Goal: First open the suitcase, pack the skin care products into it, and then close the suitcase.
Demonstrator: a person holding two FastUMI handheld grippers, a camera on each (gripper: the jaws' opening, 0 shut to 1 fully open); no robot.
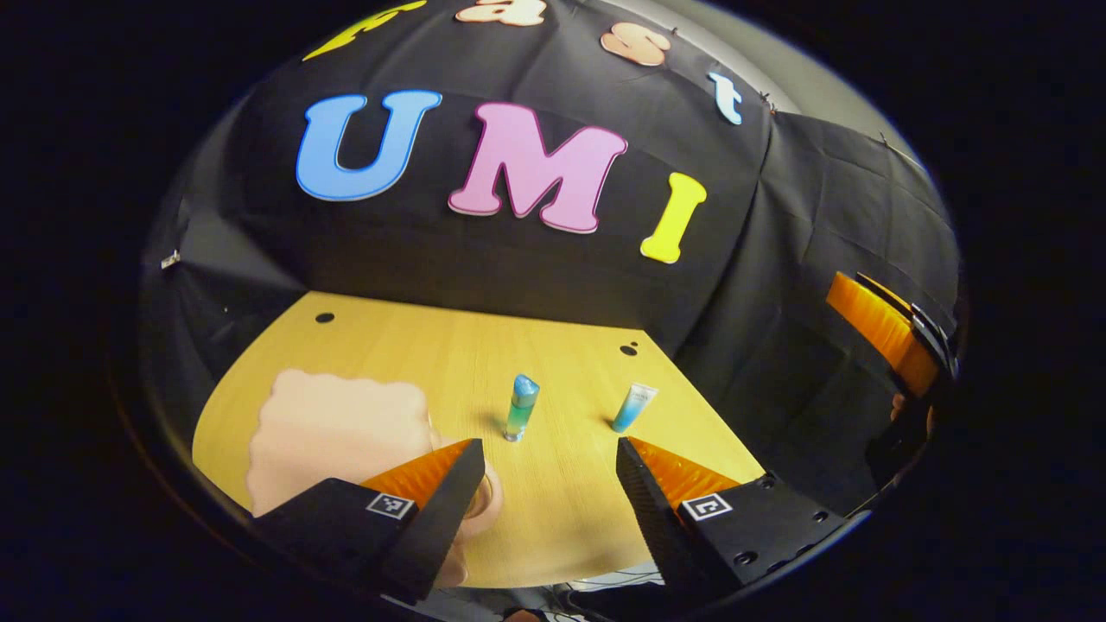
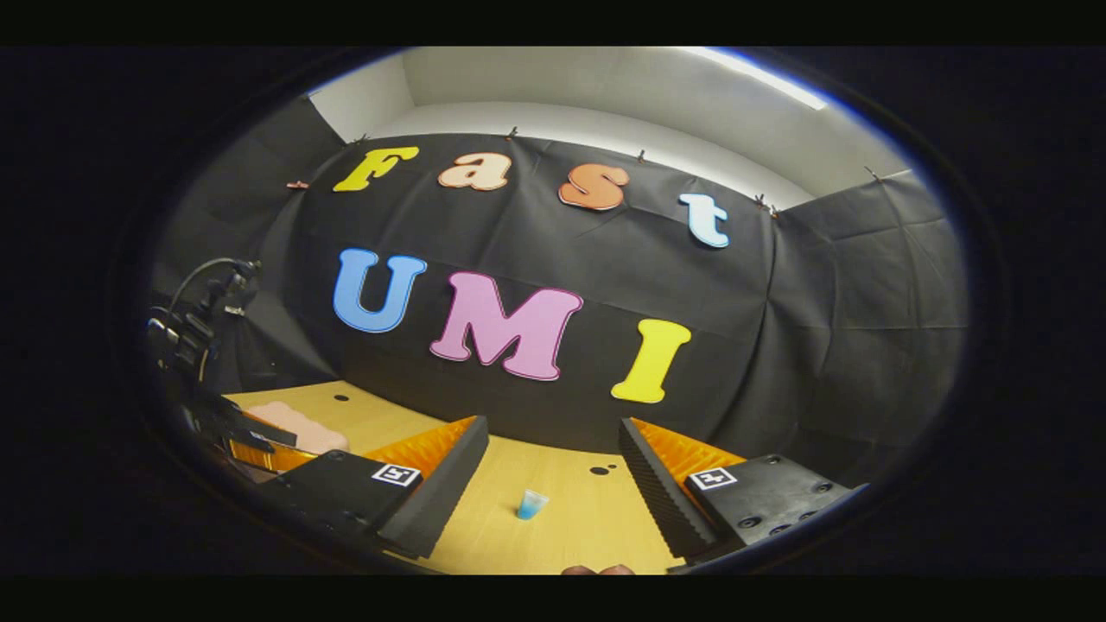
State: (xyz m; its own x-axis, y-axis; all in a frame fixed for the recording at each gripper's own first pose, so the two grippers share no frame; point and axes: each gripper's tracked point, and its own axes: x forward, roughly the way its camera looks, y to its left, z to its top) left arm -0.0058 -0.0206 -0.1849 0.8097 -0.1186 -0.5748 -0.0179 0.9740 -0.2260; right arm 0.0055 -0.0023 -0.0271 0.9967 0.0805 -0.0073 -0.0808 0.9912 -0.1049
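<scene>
the job looks to be at its very start: the pink suitcase (image 1: pixel 337 436) lies flat and shut on the left part of the wooden table (image 1: pixel 553 518), its scalloped lid facing up, so opening it is the step in hand. the left gripper (image 1: pixel 546 471) hangs above the table's near edge with its jaws wide apart and nothing between them, its left finger over the case's near right corner, though i cannot tell whether it touches. the right gripper (image 2: pixel 553 466) is held higher and farther right, jaws likewise spread and empty; in its view the other gripper (image 2: pixel 216 406) shows off to the left above the case. two skin care products wait to the right of the suitcase and apart from it: a bottle (image 1: pixel 522 408) with a blue cap stands nearly upright, long axis vertical, cap on top; farther right a tube (image 1: pixel 634 408) stands on its blue cap end, the pale flat end up and tilted to the right, well apart from the bottle. the next move, as i judge it, calls for one gripper to find the lid's free edge or zip, which i cannot make out from here, and lift it while the other steadies the case so it does not slide.
</scene>
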